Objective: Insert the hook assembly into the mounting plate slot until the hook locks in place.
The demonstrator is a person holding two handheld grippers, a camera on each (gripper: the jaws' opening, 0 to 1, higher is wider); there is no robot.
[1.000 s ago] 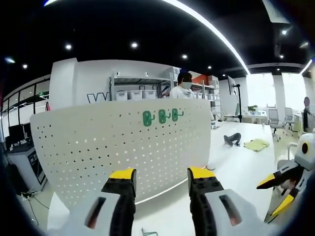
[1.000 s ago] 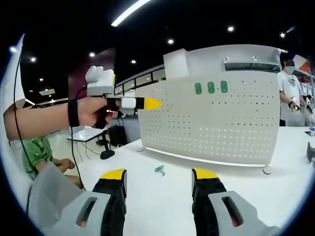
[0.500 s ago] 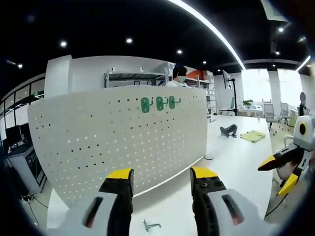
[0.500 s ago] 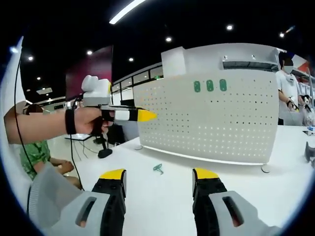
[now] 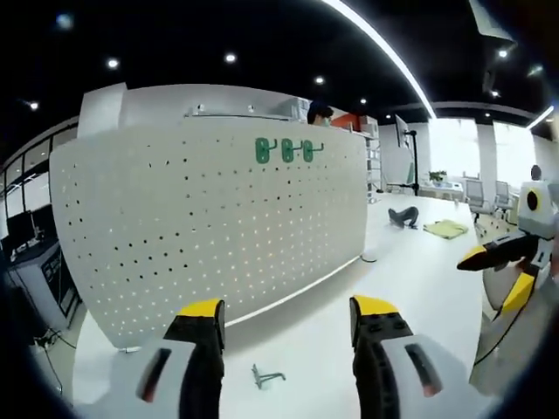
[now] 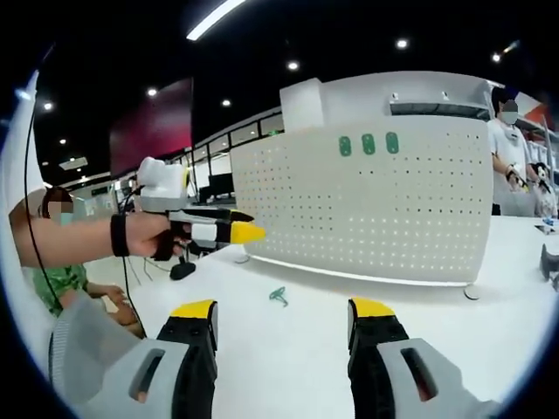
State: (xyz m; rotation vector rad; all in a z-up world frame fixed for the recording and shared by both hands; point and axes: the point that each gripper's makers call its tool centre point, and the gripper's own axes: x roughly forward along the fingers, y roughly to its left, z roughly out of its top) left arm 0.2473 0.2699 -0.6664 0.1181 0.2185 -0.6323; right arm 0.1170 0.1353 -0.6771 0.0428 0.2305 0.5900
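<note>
Open office under a black ceiling

Small spotlights and a long light strip (image 5: pixel 384 44) hang overhead; bright windows (image 5: pixel 454 153) and office chairs (image 5: pixel 482 194) stand beyond the white bench (image 5: pixel 419 262).

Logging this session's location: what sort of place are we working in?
Probably an open-plan office or lab: dark ceiling with spot lights, shelving with a person behind the white pegboard, office chairs by bright windows, and a large white table carrying the green hook.
</note>
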